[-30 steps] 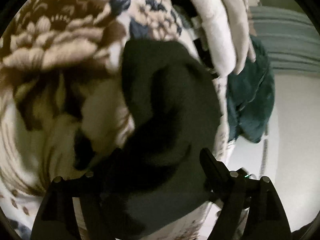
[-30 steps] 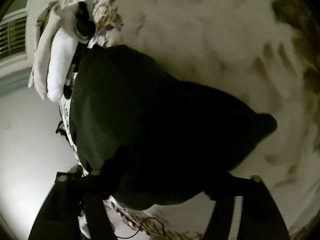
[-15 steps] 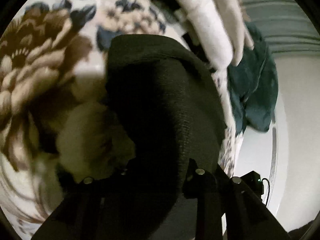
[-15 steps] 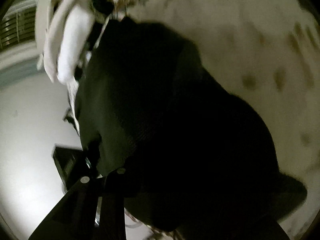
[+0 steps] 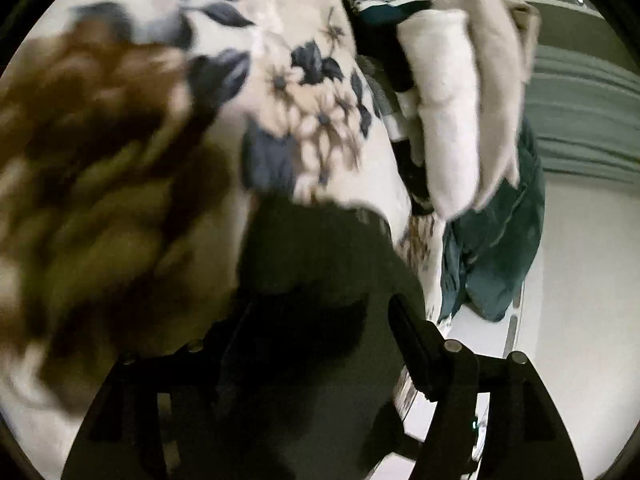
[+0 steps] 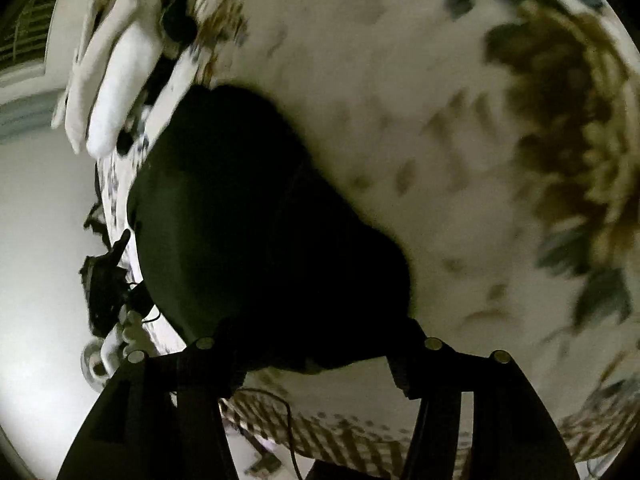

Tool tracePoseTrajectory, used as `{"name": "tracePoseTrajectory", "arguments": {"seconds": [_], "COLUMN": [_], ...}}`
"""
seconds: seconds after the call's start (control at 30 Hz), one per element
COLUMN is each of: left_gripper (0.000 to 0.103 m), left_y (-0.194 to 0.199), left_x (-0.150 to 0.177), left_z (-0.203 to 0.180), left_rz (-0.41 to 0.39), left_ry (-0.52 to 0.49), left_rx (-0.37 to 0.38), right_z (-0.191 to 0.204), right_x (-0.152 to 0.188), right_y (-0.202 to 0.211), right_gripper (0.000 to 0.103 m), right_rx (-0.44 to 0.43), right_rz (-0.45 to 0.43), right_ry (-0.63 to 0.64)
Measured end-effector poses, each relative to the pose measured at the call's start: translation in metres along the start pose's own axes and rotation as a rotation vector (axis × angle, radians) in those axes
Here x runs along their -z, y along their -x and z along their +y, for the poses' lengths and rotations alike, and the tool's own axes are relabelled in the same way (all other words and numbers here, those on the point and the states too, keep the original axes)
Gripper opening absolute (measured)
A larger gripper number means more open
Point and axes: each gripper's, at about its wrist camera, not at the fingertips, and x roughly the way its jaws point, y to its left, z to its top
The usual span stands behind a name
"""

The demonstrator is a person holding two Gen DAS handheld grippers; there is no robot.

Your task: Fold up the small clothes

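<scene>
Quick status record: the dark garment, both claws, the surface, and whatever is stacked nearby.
surface: floral blanket, cream with brown and blue flowers
garment in work: dark garment, bunched on the blanket near its edge
left claw: opening, dark cloth lies between its fingers, grip unclear
right claw: opening, garment's near end between its fingers, grip unclear
nearby pile: white folded cloths at the blanket's edge, teal cloth hanging below them
image quality: dim, motion-blurred

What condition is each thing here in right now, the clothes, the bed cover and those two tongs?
Black garment: folded, lying on the cover.
White clothes: folded, stacked.
Teal garment: crumpled, hanging over the edge.
Floral cover: spread flat.
Left tongs: opening over the garment.
Right tongs: opening.
</scene>
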Motion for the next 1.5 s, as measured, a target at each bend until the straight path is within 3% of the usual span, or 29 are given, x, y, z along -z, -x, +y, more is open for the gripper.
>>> {"name": "tracePoseTrajectory", "arguments": {"seconds": [0.13,0.3,0.4,0.6,0.63,0.67,0.7,0.87,0.93,1.0,1.1,1.17,1.2,1.23,1.27,1.37,1.5], "left_gripper": [0.064,0.064,0.064,0.064,0.064,0.064,0.064,0.063,0.063,0.064,0.065,0.065,0.065,0.065,0.065,0.065,0.063], "left_y": [-0.026,-0.028,-0.027,-0.014,-0.016,-0.017,-0.016,-0.014,-0.015,-0.017,-0.011,-0.008,-0.006,-0.004,-0.004,-0.004,-0.003], "left_x": [-0.032,-0.036,-0.037,-0.035,-0.035,-0.034,-0.034,-0.025,-0.022,-0.019,-0.003,0.011,0.021,0.030,0.036,0.055,0.068], "left_z": [-0.014,-0.025,-0.021,-0.015,-0.017,-0.017,-0.018,-0.036,-0.043,-0.046,-0.043,-0.037,-0.034,-0.033,-0.031,-0.029,-0.028], "left_rz": [0.007,0.060,0.075,0.079,0.077,0.077,0.074,0.055,0.058,0.071,0.081,0.093,0.096,0.092,0.087,0.054,0.002], "left_ry": [-0.022,-0.109,-0.105,-0.096,-0.093,-0.093,-0.095,-0.199,-0.262,-0.292,-0.309,-0.293,-0.293,-0.298,-0.306,-0.334,-0.346], "left_rx": [-0.012,-0.069,-0.053,-0.039,-0.036,-0.032,-0.029,-0.034,-0.062,-0.093,-0.117,-0.112,-0.115,-0.125,-0.136,-0.161,-0.146], "right_z": [0.006,0.049,0.076,0.118,0.121,0.128,0.132,0.154,0.157,0.148,0.137,0.147,0.160,0.170,0.185,0.250,0.350], "right_x": [-0.025,-0.071,-0.099,-0.136,-0.136,-0.136,-0.136,-0.137,-0.142,-0.159,-0.181,-0.183,-0.181,-0.180,-0.176,-0.163,-0.130], "right_y": [0.019,0.021,0.006,-0.053,-0.055,-0.053,-0.051,-0.023,-0.015,-0.024,-0.050,-0.045,-0.038,-0.033,-0.027,-0.042,-0.127], "right_gripper": [0.059,0.059,0.059,0.059,0.051,0.017,0.009,0.007,0.007,0.007,0.009,0.018,0.025,0.042,0.052,0.052,0.052], "right_rx": [0.010,0.022,0.035,0.056,0.049,0.037,0.045,0.087,0.152,0.216,0.259,0.272,0.284,0.274,0.243,0.194,0.232], "right_rz": [-0.071,-0.130,-0.129,-0.039,-0.044,-0.085,-0.102,-0.239,-0.287,-0.252,-0.091,-0.086,-0.094,-0.101,-0.106,-0.027,0.204], "right_ry": [0.006,0.095,0.173,0.306,0.320,0.342,0.350,0.324,0.313,0.262,0.199,0.234,0.271,0.297,0.329,0.519,0.821]}}
